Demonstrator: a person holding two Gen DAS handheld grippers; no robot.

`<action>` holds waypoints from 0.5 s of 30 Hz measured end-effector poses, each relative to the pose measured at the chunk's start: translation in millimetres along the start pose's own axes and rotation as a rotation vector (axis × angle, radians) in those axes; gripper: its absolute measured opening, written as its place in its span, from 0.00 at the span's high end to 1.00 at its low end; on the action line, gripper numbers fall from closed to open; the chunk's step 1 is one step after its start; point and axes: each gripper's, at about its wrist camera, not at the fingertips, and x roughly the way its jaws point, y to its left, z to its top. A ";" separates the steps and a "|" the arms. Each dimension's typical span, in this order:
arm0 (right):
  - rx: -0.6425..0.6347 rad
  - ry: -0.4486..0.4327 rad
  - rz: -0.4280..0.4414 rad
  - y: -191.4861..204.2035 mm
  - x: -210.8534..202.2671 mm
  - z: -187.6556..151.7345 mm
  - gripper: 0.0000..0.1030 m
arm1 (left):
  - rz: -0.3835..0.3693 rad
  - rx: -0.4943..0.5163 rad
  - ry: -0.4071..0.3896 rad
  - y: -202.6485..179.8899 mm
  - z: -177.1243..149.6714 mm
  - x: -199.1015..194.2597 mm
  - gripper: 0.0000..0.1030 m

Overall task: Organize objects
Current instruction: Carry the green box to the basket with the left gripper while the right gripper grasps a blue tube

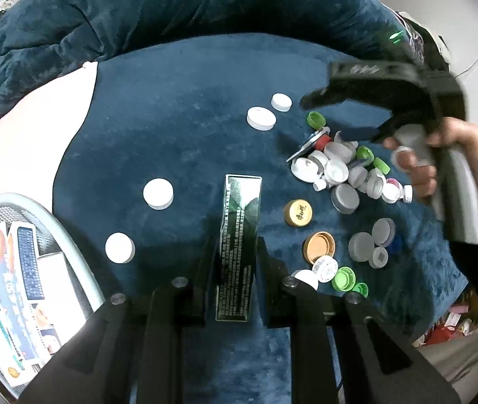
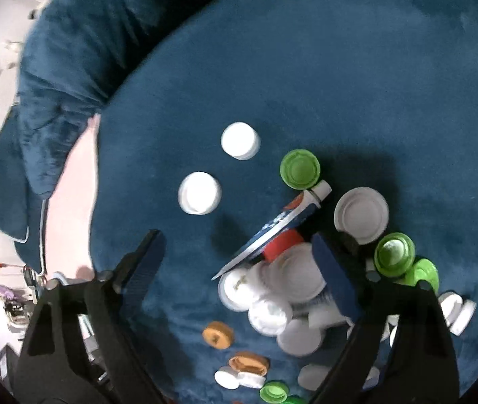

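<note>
Left wrist view, dark box (image 1: pixel 239 235) fine print unreadable, gold cap (image 1: pixel 298 213) lettering illegible

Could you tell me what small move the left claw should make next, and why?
Probably carry the dark box left toward the basket. The left claw is shut on the box, lifted over the blue cloth, and the basket already holds similar cartons.

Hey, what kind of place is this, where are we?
Probably a home, likely a bed or sofa: a plush blue blanket covers the surface, strewn with loose bottle caps, and a mesh basket of small boxes sits alongside.
</note>
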 end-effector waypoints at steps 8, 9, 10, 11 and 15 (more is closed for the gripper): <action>0.094 0.109 -0.048 -2.5 45.7 0.3 0.54 | 0.007 -0.014 -0.007 9.7 -0.1 -3.3 0.81; 0.104 0.090 -0.067 -5.3 43.8 -1.2 0.63 | 0.007 -0.018 -0.007 11.4 -0.7 -3.8 0.81; 0.121 0.079 -0.059 -9.6 42.0 -1.5 0.66 | 0.007 -0.023 -0.007 12.7 -1.2 -4.4 0.81; 0.140 0.066 -0.040 -15.0 38.6 -2.6 0.74 | 0.007 -0.025 -0.008 14.0 -1.3 -5.2 0.81; 0.119 0.010 0.019 -19.1 19.5 -10.6 0.82 | 0.006 -0.043 -0.025 18.5 -1.5 -13.5 0.81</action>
